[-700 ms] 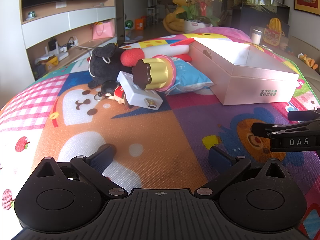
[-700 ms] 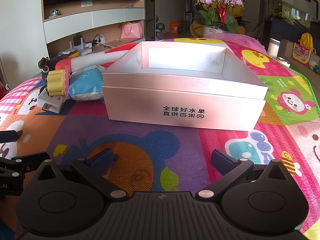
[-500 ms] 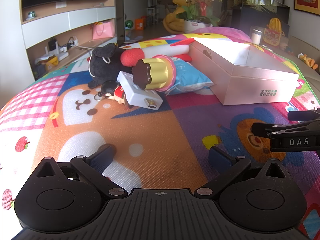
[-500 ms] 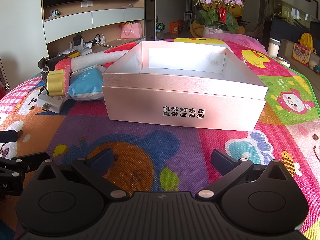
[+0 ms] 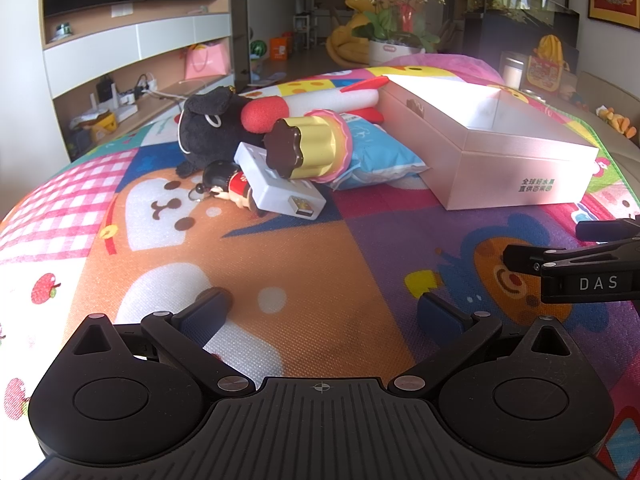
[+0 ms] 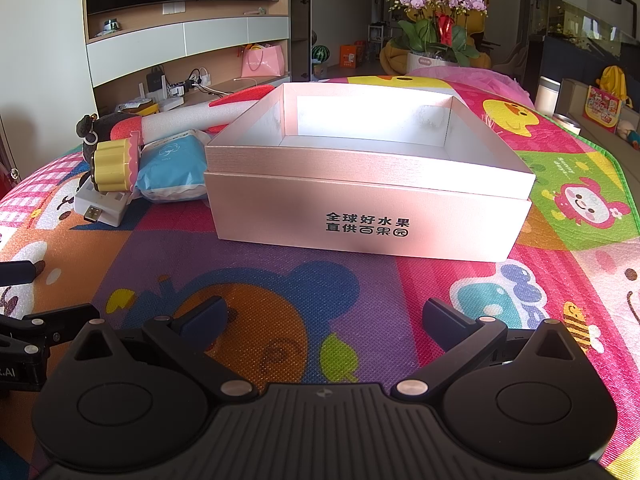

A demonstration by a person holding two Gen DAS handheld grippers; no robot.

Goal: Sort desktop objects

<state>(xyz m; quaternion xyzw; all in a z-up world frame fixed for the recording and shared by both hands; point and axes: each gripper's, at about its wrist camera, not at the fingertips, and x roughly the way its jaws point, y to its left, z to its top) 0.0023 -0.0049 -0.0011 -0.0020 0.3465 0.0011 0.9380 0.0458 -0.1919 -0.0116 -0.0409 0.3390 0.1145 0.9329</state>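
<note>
A pile of objects lies on the colourful mat: a black plush toy (image 5: 212, 128), a yellow cup-shaped toy (image 5: 312, 152) on a white USB adapter (image 5: 276, 188), a small figurine keychain (image 5: 224, 184), a blue packet (image 5: 380, 152) and a white foam rocket (image 5: 332, 100). An open, empty pink box (image 6: 368, 176) stands to their right. My left gripper (image 5: 324, 312) is open and empty, low over the mat in front of the pile. My right gripper (image 6: 326, 316) is open and empty in front of the box. It also shows in the left wrist view (image 5: 576, 264).
The playmat (image 6: 280, 292) covers the table. The pile also shows in the right wrist view, left of the box (image 6: 116, 164). A flower pot (image 6: 436, 40), shelves with a television and room furniture stand beyond the far edge.
</note>
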